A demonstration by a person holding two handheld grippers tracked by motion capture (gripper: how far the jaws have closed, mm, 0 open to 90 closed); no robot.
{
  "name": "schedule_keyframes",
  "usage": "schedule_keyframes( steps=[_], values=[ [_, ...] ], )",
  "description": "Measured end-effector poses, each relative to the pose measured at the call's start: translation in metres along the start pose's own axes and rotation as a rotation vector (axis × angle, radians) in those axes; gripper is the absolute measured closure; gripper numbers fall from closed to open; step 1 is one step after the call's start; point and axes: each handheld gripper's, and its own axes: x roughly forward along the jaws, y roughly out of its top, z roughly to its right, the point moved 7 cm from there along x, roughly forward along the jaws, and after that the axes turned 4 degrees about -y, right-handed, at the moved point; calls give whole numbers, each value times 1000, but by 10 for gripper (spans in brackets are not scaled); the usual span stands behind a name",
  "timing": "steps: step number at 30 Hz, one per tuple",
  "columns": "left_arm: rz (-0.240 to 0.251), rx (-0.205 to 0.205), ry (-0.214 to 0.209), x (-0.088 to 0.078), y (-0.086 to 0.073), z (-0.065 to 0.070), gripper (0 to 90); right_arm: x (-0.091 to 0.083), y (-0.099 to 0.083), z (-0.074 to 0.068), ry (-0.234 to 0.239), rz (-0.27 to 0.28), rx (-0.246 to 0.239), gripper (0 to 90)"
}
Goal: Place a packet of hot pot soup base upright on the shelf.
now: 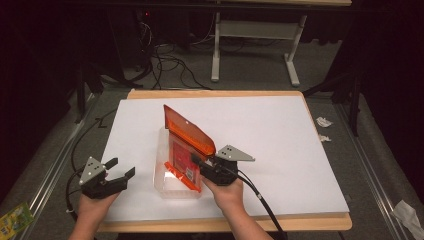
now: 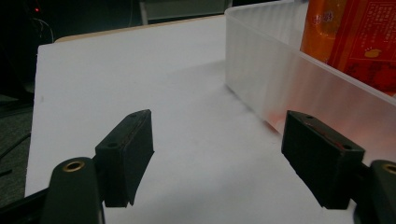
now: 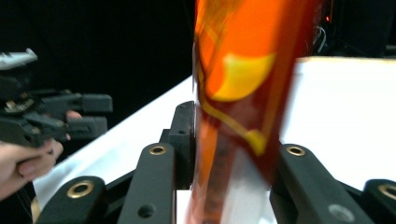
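A big orange packet (image 1: 187, 132) stands tilted on edge over a clear plastic bin (image 1: 159, 170) in the middle of the white board. My right gripper (image 1: 196, 159) holds the packet's near right edge. In the right gripper view the blurred packet (image 3: 238, 93) sits between both pads of the right gripper (image 3: 233, 144). Another red-and-orange packet (image 1: 181, 162) lies inside the bin. My left gripper (image 1: 121, 167) rests open at the board's near left, apart from the bin. The left gripper view shows the left gripper (image 2: 217, 154) with nothing between its jaws, the bin wall (image 2: 280, 79) just to the right.
The white board (image 1: 280, 145) covers a wooden table. A green packet (image 1: 15, 217) lies on the floor at the near left. Crumpled paper (image 1: 325, 122) lies off the right edge. Cables (image 1: 170, 65) and a white table frame (image 1: 216, 45) are behind.
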Motion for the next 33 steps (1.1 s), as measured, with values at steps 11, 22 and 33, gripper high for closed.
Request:
schedule_keyframes(
  steps=[11, 22, 33],
  values=[
    [-8, -2, -3, 2, -2, 1, 258, -4, 0, 9, 0, -32, -4, 592],
    [-9, -8, -13, 3, -3, 1, 258, -18, 6, 13, 28, -34, -50, 229],
    [-12, -8, -26, 4, -3, 4, 254, -81, 6, 48, -44, -15, -90, 198]
  ],
)
